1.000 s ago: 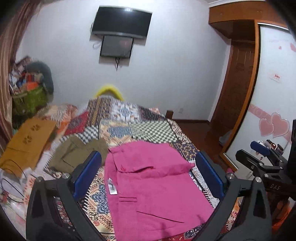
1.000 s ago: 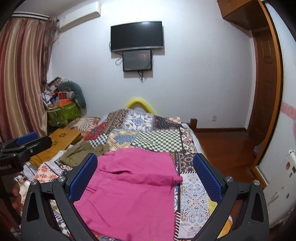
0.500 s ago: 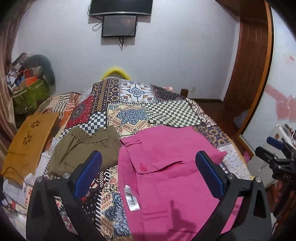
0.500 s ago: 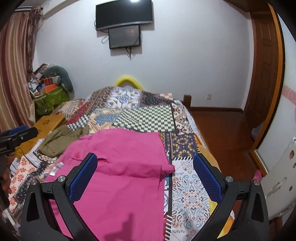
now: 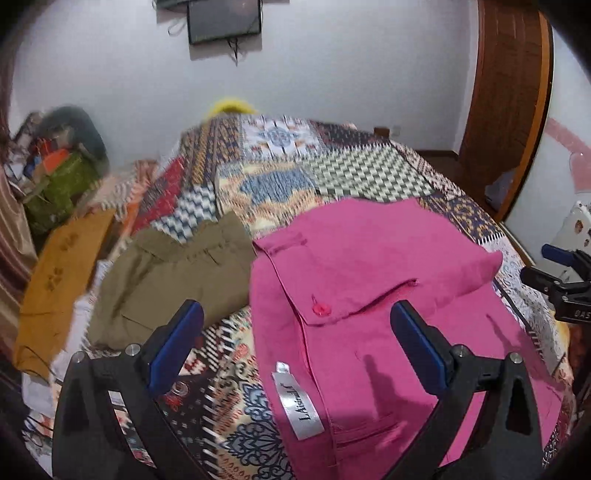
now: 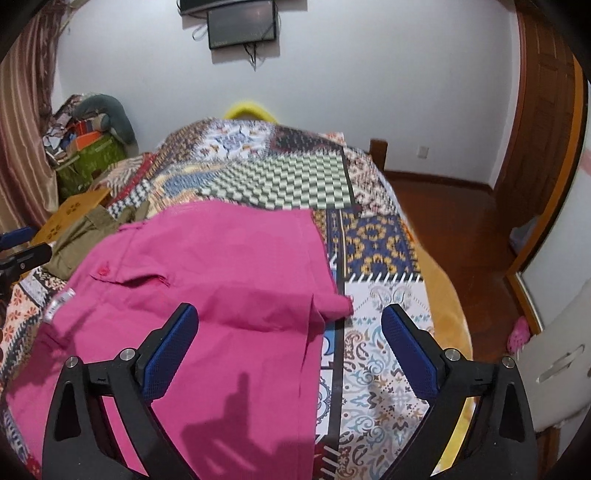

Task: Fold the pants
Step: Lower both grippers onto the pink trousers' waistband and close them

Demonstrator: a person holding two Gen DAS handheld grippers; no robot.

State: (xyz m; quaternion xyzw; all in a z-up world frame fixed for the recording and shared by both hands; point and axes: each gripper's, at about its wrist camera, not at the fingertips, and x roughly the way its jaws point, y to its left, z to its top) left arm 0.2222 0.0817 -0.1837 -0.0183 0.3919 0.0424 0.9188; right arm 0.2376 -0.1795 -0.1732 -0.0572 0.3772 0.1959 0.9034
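Pink pants lie flat under both grippers. Left gripper and right gripper are spread wide, holding nothing. Olive pants lie left of the left gripper.

Bed layout as we see it:
Pants lie on bedspread; second pants just left; TV on wall behind.

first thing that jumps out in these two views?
The pink pants dominate, spread across the near end of the patchwork bedspread, with a white label at their left edge. Olive pants lie beside them to the left. Both grippers, left and right, hover open above.
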